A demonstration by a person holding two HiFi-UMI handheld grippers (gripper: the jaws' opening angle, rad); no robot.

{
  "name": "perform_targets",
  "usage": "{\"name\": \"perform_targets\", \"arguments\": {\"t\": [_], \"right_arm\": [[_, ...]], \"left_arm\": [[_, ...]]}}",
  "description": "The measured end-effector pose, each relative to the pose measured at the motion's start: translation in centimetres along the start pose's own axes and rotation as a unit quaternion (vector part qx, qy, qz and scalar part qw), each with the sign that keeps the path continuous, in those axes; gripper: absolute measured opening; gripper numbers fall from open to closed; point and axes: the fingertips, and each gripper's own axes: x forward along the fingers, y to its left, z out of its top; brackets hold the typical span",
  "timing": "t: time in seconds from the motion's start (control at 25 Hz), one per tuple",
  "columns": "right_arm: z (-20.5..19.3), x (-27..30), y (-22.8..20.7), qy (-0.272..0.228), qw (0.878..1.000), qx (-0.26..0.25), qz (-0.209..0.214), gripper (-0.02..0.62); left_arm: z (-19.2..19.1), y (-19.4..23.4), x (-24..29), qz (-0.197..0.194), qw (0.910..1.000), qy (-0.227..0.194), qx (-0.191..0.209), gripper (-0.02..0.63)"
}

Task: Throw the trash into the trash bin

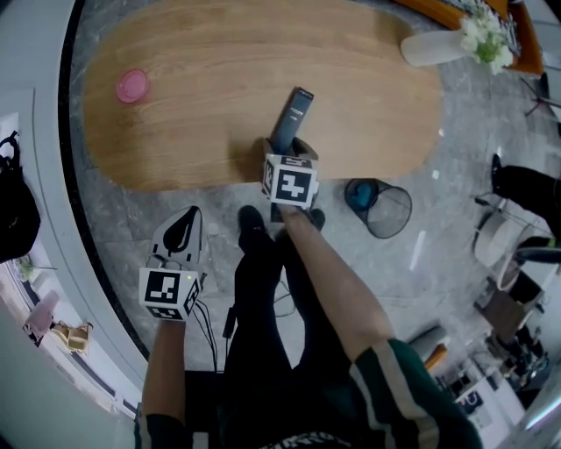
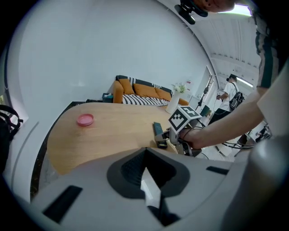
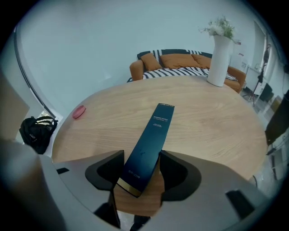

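Setting: office lounge or studio. Evidence: large oval wooden table (image 1: 219,96) mid-frame; orange sofa (image 3: 180,61) with striped cushions against curved white wall (image 3: 90,45), upper centre; tall white vase (image 3: 219,58); wire trash bin (image 1: 386,210) on grey stone floor (image 1: 465,175); equipment clutter (image 1: 504,307), lower right

Oval wooden surface (image 1: 219,88) on grey marbled floor (image 1: 456,175). Pale, plain wall (image 3: 90,45) behind. Orange sofa (image 3: 180,61) with striped cushions at far end. White vase (image 3: 220,54) of flowers on surface's far edge. Ceiling light strip (image 2: 241,10) lit.
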Motion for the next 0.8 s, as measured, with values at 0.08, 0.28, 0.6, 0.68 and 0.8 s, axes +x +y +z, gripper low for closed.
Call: {"name": "perform_targets", "arguments": {"t": [0.08, 0.28, 0.6, 0.68, 0.8], "right_arm": [[-0.7, -0.4, -0.5, 0.003, 1.0, 0.004, 0.008, 0.234], [-1.3, -1.0, -1.6, 0.01, 1.0, -0.006, 0.015, 0.199], [-1.3, -2.2, -3.5, -0.013, 0.999, 0.016, 0.024, 0.187], [-1.0, -2.6, -4.3, -0.021, 0.999, 0.022, 0.023, 0.187], [-0.6, -3.5, -6.0, -0.036, 0.999, 0.028, 0.015, 0.187]], "left_arm": [[0.1, -0.5, 0.2, -0.004, 1.0, 0.001, 0.003, 0.0], [0.4, -1.9, 1.1, -0.016, 0.9998, 0.004, 0.012, 0.0], [1.0, -3.4, 1.9, -0.027, 0.9991, 0.012, 0.03, 0.0], [1.3, -3.8, 2.1, -0.028, 0.999, 0.013, 0.033, 0.0], [1.6, -4.6, 3.0, -0.036, 0.9985, 0.015, 0.039, 0.0]]}}
